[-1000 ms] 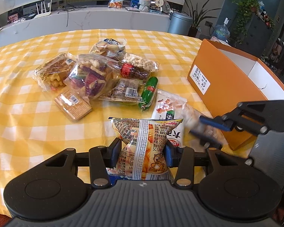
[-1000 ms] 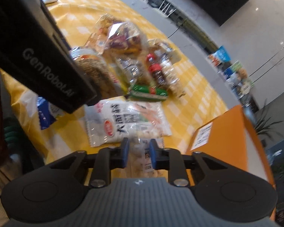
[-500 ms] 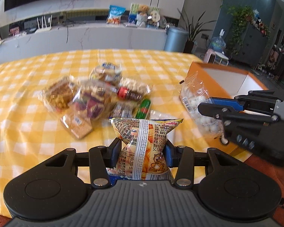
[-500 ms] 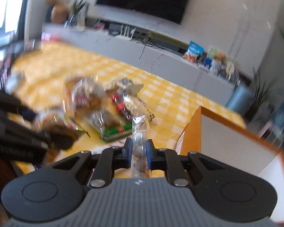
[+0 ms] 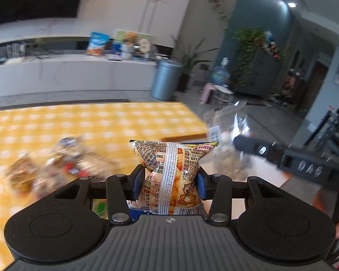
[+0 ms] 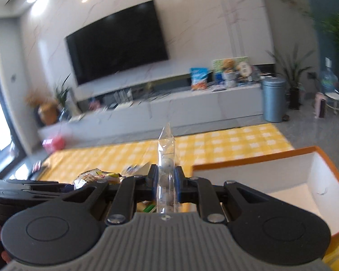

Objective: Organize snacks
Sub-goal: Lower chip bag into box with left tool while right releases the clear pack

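Note:
My left gripper (image 5: 168,184) is shut on an orange printed snack bag (image 5: 171,169) and holds it above the yellow checked table (image 5: 83,122). My right gripper (image 6: 166,177) is shut on a clear bag of pale round sweets (image 6: 166,155), held up in the air; that bag and gripper also show at the right of the left wrist view (image 5: 228,140). The orange box with a white inside (image 6: 305,180) lies open just right of the right gripper. A pile of several snack packs (image 5: 56,162) lies blurred on the table at the left.
A white counter (image 6: 192,106) with a snack bag and toys runs behind the table, with a TV above it. A grey bin (image 6: 272,99), plants and a water bottle stand on the floor at the right. The left gripper shows at the left in the right wrist view (image 6: 34,189).
Both grippers have risen and tilted up with their bags. The right gripper has carried the clear bag beside the open box. The table and snack pile have dropped low in both views.

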Motion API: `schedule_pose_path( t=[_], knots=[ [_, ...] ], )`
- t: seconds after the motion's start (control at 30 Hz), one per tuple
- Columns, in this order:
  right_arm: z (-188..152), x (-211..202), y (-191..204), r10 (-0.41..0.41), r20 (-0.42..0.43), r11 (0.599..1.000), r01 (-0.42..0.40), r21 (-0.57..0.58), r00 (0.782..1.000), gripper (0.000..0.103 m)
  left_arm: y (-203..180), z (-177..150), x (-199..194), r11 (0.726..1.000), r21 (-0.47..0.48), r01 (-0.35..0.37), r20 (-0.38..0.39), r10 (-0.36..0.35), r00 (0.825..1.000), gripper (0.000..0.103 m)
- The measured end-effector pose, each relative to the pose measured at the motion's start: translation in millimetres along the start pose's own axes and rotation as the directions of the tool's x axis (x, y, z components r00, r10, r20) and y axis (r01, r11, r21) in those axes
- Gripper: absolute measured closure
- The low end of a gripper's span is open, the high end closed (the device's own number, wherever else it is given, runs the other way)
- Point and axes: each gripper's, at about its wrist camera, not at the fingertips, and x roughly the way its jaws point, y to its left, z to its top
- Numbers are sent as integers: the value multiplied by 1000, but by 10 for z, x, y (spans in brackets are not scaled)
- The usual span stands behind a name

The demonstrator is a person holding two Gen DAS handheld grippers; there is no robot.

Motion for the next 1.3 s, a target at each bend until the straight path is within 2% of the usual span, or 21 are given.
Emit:
schedule_pose_path(
  t=[0.1, 0.2, 0.3, 0.37, 0.57, 0.73, 0.8, 0.87, 0.93, 1.03, 1.13, 1.17, 1.23, 1.3],
  knots=[
    [58, -11, -244, -47, -7, 996, 47, 70, 999, 90, -141, 164, 291, 999, -2, 53, -41, -54, 998, 51],
    [72, 83, -546, -68, -55, 985, 76, 158, 996, 90, -246, 297, 675, 998, -4, 57, -110, -57, 992, 51],
    [60, 214, -836, -65, -118, 969, 91, 229, 991, 90, -299, 383, 1106, 999, -33, 44, -228, -50, 972, 51],
    [43, 302, -975, -61, -149, 961, 98, 257, 987, 91, -351, 397, 1322, 999, -29, 17, -277, -24, 961, 51],
    [-5, 565, -1248, -74, -218, 951, 135, 280, 973, 91, -501, 402, 1780, 998, 47, -36, -357, 50, 933, 51],
    [-105, 760, -1539, -50, -287, 925, 152, 348, 957, 91, -649, 353, 1951, 975, 207, -80, -367, 153, 918, 49],
    [-129, 839, -1617, -43, -310, 916, 162, 368, 950, 91, -732, 326, 2002, 949, 305, -84, -367, 198, 909, 49],
    [-136, 915, -1675, -32, -326, 908, 164, 386, 945, 91, -814, 257, 2058, 905, 418, -82, -355, 246, 902, 48],
    [-130, 975, -1706, -22, -339, 904, 163, 395, 941, 91, -919, 149, 2095, 838, 541, -71, -337, 294, 894, 48],
    [-120, 1067, -1705, -11, -360, 905, 162, 393, 933, 91, -1043, -37, 2155, 715, 699, -31, -309, 341, 888, 48],
    [-137, 1136, -1707, 3, -386, 907, 160, 389, 923, 90, -1080, -156, 2234, 633, 774, 29, -318, 348, 882, 47],
    [-143, 1161, -1701, 11, -393, 907, 157, 391, 919, 90, -1070, -178, 2273, 628, 777, 55, -341, 344, 875, 46],
    [-146, 1219, -1693, 27, -405, 904, 151, 399, 914, 90, -1023, -193, 2339, 635, 768, 83, -372, 338, 864, 43],
    [-152, 1256, -1673, 21, -417, 907, 158, 390, 909, 90, -981, -209, 2350, 637, 766, 84, -370, 331, 868, 42]
  ],
)
